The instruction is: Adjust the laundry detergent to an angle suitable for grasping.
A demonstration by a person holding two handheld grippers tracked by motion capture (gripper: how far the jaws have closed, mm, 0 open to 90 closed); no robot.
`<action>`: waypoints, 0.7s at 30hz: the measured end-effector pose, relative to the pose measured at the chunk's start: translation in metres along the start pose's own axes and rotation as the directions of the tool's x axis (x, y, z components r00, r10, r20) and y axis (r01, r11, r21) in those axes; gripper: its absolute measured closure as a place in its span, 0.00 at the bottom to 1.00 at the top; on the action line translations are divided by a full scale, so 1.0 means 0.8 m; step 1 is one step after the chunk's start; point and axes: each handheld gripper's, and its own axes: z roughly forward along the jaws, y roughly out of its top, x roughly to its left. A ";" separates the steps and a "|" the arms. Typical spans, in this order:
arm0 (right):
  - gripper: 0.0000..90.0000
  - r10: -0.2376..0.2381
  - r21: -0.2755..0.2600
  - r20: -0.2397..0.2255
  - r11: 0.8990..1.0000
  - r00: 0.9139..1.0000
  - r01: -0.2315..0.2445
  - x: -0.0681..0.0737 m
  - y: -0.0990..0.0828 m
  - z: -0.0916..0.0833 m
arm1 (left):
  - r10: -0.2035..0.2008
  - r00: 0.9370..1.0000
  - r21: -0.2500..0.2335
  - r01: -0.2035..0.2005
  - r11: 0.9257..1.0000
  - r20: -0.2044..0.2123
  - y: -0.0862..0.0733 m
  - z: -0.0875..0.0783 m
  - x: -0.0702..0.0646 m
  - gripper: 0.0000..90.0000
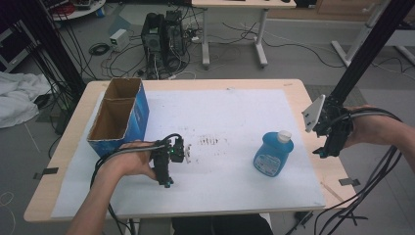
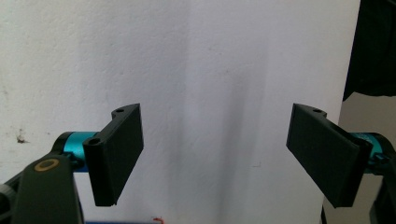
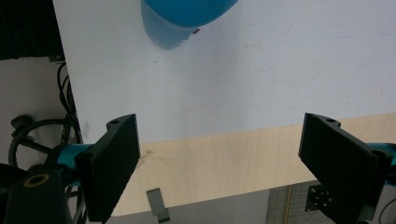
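A blue detergent bottle point(image 1: 273, 155) with a white cap stands on the white sheet point(image 1: 230, 117) right of centre; its blue base point(image 3: 184, 18) shows at the top of the right gripper view. My right gripper point(image 1: 327, 151) hovers over the table's right edge, to the right of the bottle, jaws wide open and empty point(image 3: 224, 163). My left gripper point(image 1: 167, 182) points down at the sheet near the front left, just in front of the cardboard box point(image 1: 120, 115). Its jaws stand open point(image 2: 215, 158) with only bare white sheet between them.
The open cardboard box with blue sides has two compartments and stands at the table's left. Dark smudges point(image 1: 208, 142) mark the sheet's middle. A bare wooden strip point(image 3: 224, 163) runs along the table's right edge. Black frame posts point(image 1: 364, 54) rise at the right; cables and computers lie behind.
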 end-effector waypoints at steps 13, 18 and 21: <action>0.13 -0.004 0.002 -0.012 1.000 1.000 0.004 0.001 0.003 0.000 | -0.016 0.999 -0.007 0.016 1.000 -0.027 -0.005 -0.002 0.000 0.21; 0.13 0.040 -0.017 0.004 0.999 0.999 -0.039 0.004 0.004 -0.002 | -0.013 0.999 0.008 0.013 1.000 -0.038 -0.006 -0.006 -0.004 0.21; 0.13 0.001 -0.003 0.002 1.000 1.000 -0.001 0.003 0.004 -0.003 | -0.014 0.999 -0.011 0.014 1.000 -0.030 -0.007 -0.007 -0.007 0.21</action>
